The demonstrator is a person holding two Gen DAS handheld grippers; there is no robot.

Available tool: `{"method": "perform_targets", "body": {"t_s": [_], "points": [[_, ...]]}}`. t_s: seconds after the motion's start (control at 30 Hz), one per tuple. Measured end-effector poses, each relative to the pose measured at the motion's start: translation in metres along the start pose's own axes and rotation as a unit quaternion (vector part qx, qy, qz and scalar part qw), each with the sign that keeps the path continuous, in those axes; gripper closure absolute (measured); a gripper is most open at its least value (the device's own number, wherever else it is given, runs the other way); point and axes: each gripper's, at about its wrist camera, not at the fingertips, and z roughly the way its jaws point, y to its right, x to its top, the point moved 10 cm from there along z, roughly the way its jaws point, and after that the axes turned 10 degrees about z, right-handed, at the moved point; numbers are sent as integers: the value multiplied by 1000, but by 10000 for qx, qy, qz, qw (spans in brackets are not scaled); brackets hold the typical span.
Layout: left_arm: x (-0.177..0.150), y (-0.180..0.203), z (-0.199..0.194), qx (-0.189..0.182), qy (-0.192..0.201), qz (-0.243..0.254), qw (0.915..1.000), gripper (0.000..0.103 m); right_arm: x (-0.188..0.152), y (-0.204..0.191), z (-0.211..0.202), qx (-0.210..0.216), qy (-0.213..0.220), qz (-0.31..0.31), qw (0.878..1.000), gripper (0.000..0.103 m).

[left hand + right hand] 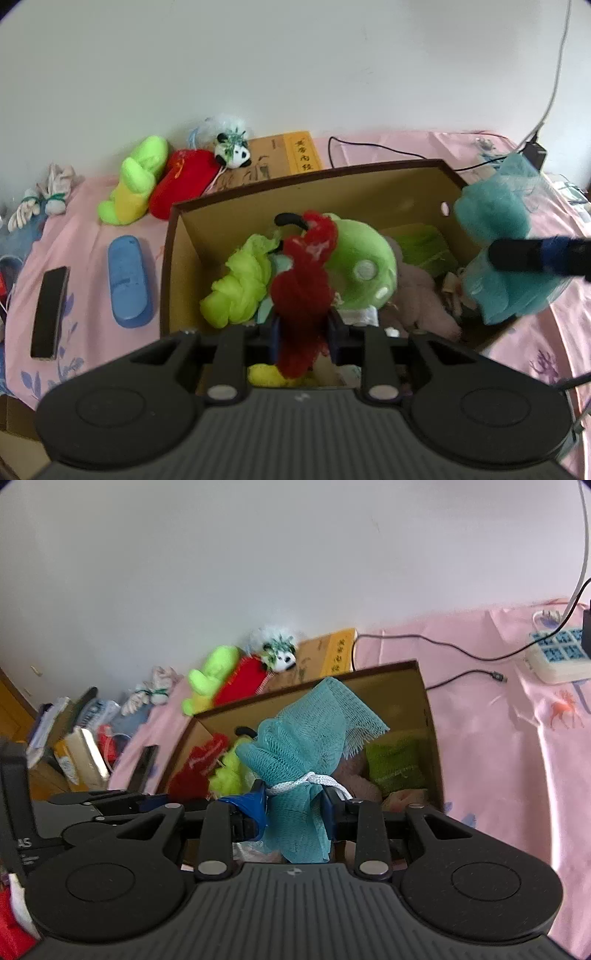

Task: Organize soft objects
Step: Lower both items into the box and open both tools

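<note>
My left gripper (pixel 303 334) is shut on a red mesh bath puff (pixel 301 284), held over the open brown cardboard box (pixel 295 181). My right gripper (pixel 295 803) is shut on a teal mesh bath puff (pixel 306 734) tied with white cord, also above the box (pixel 388 675); the teal puff (pixel 495 229) shows at the right in the left wrist view. Inside the box lie a lime mesh puff (pixel 240 280), a green round plush (pixel 365 258), a pinkish plush (pixel 421 295) and a green towel (pixel 395 760).
On the pink bedsheet (pixel 92 229) left of the box lie a blue case (pixel 129 280), a black bar (pixel 50 310), a lime-yellow plush (pixel 135 181), a red plush (pixel 181 181), a panda toy (pixel 234 149) and a book (pixel 284 155). A power strip (pixel 557 653) and cables (pixel 443 646) lie at the right.
</note>
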Motion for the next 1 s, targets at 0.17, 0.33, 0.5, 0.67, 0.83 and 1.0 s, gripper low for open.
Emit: {"method": "perform_targets", "body": {"t_s": [0.17, 0.33, 0.5, 0.67, 0.83, 1.0], "points": [[-7, 4, 21, -80, -196, -84, 9997, 73, -12, 4, 26, -454, -92, -182, 9988, 89], [-12, 7, 34, -107, -341, -111, 9993, 69, -19, 11, 41, -758, -172, -195, 9968, 85], [-13, 7, 35, -41, -317, -66, 9995, 50, -23, 15, 47, -946, -235, -212, 9950, 84], [-11, 3, 33, 29, -299, -111, 9995, 38, -28, 12, 47, -1087, -435, -400, 9923, 84], [-12, 1, 27, 102, -310, -127, 9994, 37, -23, 8, 39, -988, -345, -300, 9941, 84], [-8, 0, 14, 202, -195, -138, 9995, 35, -19, 7, 32, -927, -208, -154, 9954, 84]]}}
